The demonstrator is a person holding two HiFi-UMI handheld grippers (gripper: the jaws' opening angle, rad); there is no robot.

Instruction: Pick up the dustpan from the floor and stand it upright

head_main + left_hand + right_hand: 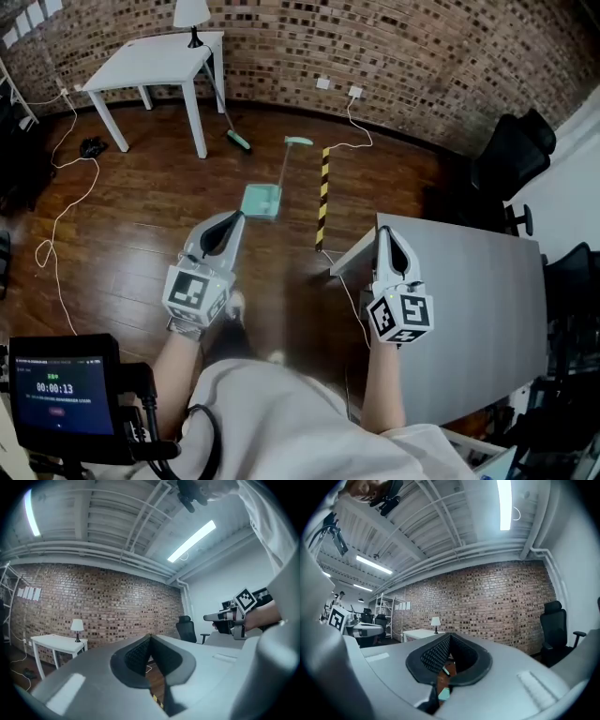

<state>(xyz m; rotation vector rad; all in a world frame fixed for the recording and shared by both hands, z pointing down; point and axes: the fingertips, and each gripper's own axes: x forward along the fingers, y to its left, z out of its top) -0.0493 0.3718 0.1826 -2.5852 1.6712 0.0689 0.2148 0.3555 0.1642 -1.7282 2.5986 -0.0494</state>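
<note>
We are on the approach: our left tool (231, 221), jaws pressed together on nothing, points level toward the dustpan (262, 201), which lies flat on the floor (141, 234) ahead of and below its tip, slightly to its right. Our right tool (383, 234) is likewise closed and empty, with the dustpan off to its left. Next, we judge, one tool must open, sink to the floor and close on the handle (286, 169) before lifting.

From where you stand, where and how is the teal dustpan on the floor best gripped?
Probably the thin handle, from above, fingers straddling it crosswise. The dustpan seems to lie flat, scoop end nearest you, handle running toward the brick wall. The shaft is slim with bare floor either side; the scoop looks too wide.
</note>
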